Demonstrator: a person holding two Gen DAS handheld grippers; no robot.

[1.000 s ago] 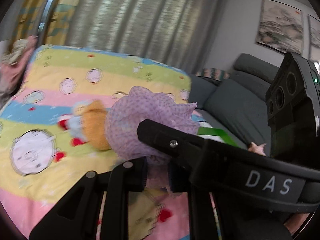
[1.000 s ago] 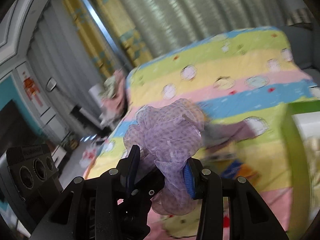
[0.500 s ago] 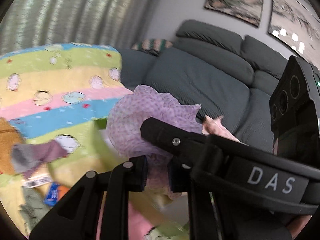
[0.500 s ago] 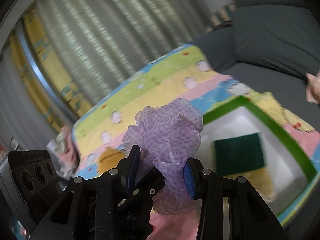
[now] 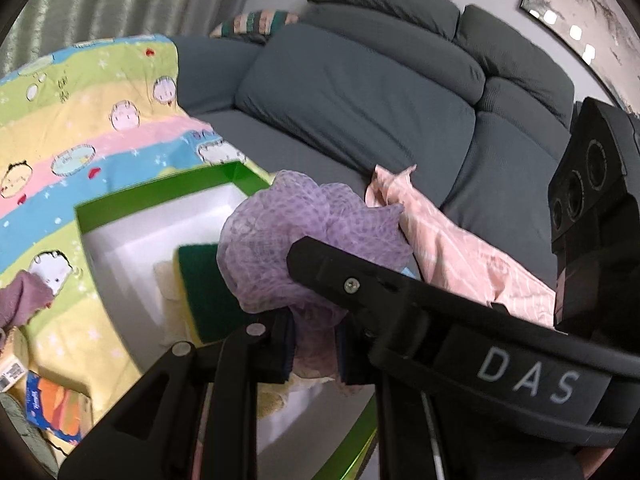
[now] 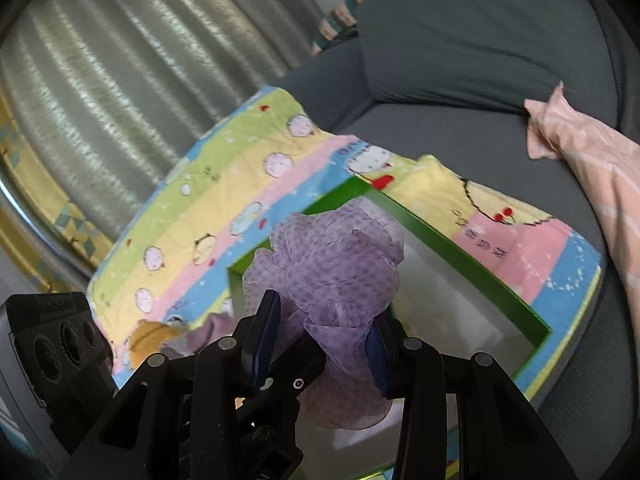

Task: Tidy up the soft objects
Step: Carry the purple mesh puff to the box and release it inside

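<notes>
A purple mesh bath pouf (image 5: 304, 240) hangs between both grippers above a white box with a green rim (image 5: 160, 196). My left gripper (image 5: 316, 350) is shut on the pouf's lower tail. My right gripper (image 6: 320, 344) is shut on the pouf (image 6: 332, 272) between its blue pads. In the left wrist view one of the right gripper's fingers (image 5: 360, 284) crosses in front of the pouf. Inside the box lies a dark green sponge (image 5: 204, 280) on pale soft items. The box rim (image 6: 460, 252) shows behind the pouf in the right wrist view.
The box sits on a striped cartoon blanket (image 5: 80, 120) spread over a grey sofa (image 5: 360, 92). A pink striped cloth (image 5: 460, 248) lies on the seat to the right. A mauve cloth (image 5: 20, 304) and an orange-blue packet (image 5: 52, 412) lie left of the box.
Both grippers have swung with the pouf from over the open blanket to above the green-rimmed box. The sofa and the pink cloth have come into view. Both grips look unchanged.
</notes>
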